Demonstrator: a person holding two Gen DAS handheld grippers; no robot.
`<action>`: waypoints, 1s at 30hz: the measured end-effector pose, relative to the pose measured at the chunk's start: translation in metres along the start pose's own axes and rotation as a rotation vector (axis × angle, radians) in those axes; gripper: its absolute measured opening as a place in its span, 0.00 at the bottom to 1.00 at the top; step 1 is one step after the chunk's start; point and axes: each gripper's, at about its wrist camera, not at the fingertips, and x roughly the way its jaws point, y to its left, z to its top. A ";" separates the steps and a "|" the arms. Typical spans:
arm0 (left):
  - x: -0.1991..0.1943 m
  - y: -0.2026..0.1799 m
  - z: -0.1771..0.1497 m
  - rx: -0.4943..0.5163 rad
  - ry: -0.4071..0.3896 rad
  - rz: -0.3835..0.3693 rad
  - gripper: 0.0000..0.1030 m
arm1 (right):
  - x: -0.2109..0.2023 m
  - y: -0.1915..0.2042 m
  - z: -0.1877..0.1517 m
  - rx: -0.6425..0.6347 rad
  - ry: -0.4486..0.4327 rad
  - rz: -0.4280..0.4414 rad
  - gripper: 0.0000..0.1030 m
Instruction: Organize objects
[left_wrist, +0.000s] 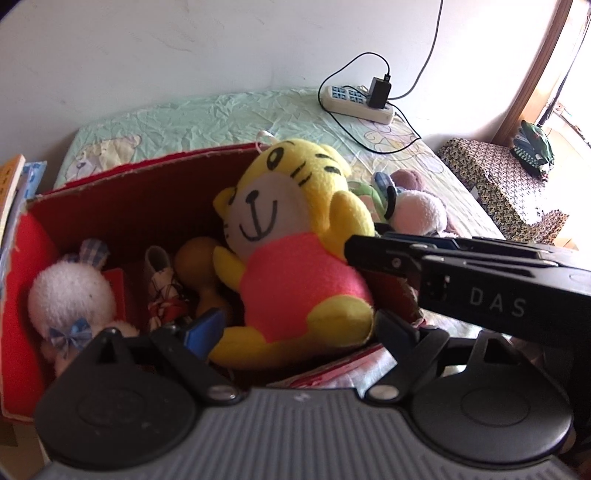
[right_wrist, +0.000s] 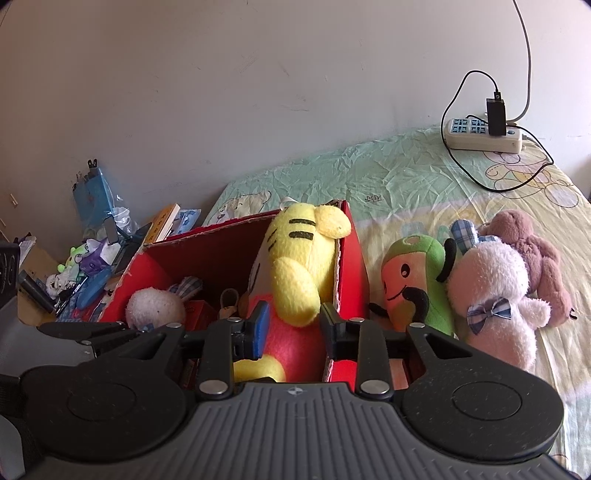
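Note:
A yellow tiger plush in a pink shirt leans inside the red cardboard box, against its right wall. My left gripper is open, its fingers either side of the plush's lower body. My right gripper is open around the plush's pink belly; it reaches in from the right in the left wrist view. A white bunny plush and small toys lie in the box. A green-orange plush, a pink bunny and a mauve plush lie on the bed.
The box stands on a bed with a pale green sheet. A power strip with charger and cables lies near the wall. Cluttered items and books sit left of the box. A patterned box stands right of the bed.

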 end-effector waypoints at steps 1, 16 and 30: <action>-0.001 -0.001 0.000 0.001 -0.002 0.012 0.85 | -0.001 -0.001 0.000 0.005 -0.001 0.000 0.32; -0.029 -0.030 0.001 -0.019 -0.047 0.167 0.85 | -0.027 -0.023 0.003 0.005 0.011 0.056 0.33; -0.031 -0.094 0.015 0.021 -0.083 0.206 0.85 | -0.050 -0.079 0.013 0.030 0.008 0.070 0.33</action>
